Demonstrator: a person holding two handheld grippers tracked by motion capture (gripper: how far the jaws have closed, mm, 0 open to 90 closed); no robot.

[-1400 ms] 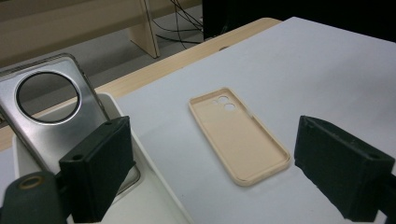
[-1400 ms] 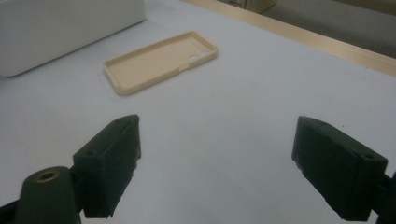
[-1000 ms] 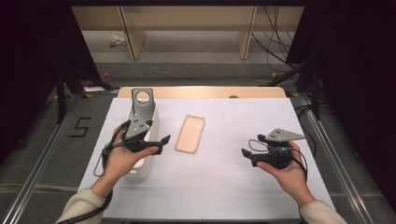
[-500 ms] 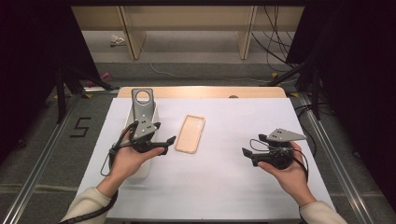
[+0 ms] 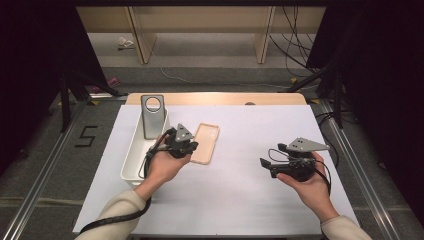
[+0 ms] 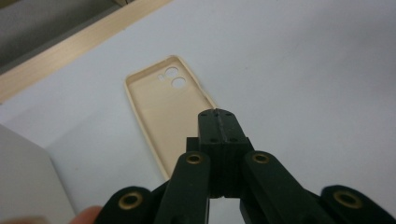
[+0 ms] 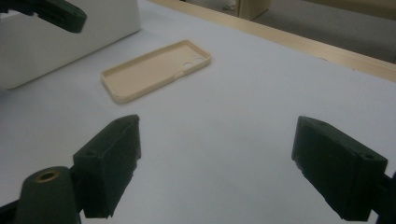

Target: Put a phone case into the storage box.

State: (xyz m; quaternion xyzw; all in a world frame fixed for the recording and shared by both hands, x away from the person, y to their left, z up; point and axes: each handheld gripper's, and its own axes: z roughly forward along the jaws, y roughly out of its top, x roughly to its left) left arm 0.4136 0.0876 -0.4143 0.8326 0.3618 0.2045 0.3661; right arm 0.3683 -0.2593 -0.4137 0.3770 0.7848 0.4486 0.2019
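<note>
White rectangular plastic bin (image 5: 131, 159) sits nr the left edge of the white surface (image 5: 240, 200), long axis running front to back. In it: a grey flat phone-shaped piece w/ a big round hole nr its top (image 5: 151, 116), standing upright against the bin's far end; can't tell what else is inside.

Beige phone case, soft-looking matte material w/ rounded corners (image 6: 166, 105), lies flat & open side up just right of the bin, abt mid-surface toward the far edge. Low raised rim all round, two round camera cut-outs at its far end. Smooth inside.

Left gripper (image 6: 218, 116): black fingers together, pressed flat against each other w/ nothing between them; they've just been closing. Tip sits over the case's near right corner; contact can't be told. In the high view it's at the case's near end (image 5: 181, 145).

Right gripper (image 5: 272, 162): fingers wide apart, nothing between, held above bare surface nr the right edge, well apart from the case. Pads blocky, matte black (image 7: 114, 161).

Surface: smooth white sheet w/ a pale wood strip (image 5: 215, 98) along the far edge.
</note>
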